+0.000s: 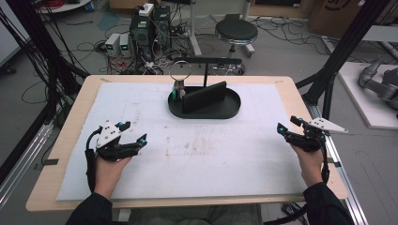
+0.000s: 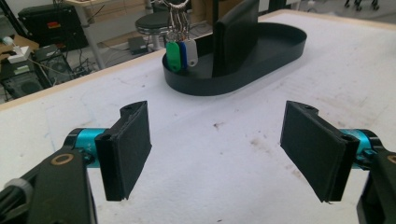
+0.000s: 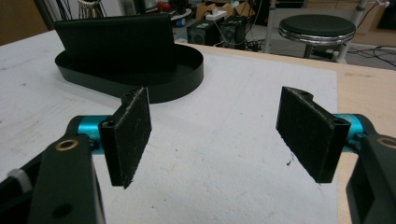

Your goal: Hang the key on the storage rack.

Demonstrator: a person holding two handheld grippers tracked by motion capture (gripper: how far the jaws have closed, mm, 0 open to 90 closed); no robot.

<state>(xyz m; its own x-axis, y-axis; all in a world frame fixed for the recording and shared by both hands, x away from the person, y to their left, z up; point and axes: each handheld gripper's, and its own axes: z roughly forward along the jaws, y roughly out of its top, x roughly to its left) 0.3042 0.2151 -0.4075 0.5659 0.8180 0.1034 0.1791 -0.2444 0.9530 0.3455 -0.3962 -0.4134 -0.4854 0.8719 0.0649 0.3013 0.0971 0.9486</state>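
Observation:
A black oval tray [image 1: 232, 110] sits at the far middle of the white mat, with a black T-shaped stand rising from it. A key ring [image 1: 179, 71] hangs from the stand's bar, carrying green, blue and white tags [image 2: 181, 54]. A flat black wallet-like slab [image 1: 203, 96] leans upright inside the tray [image 2: 280, 44]. My left gripper [image 1: 133, 133] rests at the mat's near left, open and empty. My right gripper [image 1: 287, 124] sits at the mat's right edge, open, nothing between its pads [image 3: 133, 135]. The tray [image 3: 184, 74] lies ahead of it to the left.
The white mat [image 1: 197, 154] covers most of the wooden table [image 1: 75, 112]. Beyond the far edge stand a round stool [image 1: 236, 32], computer boxes and tangled cables on the floor. Black frame posts rise at both sides.

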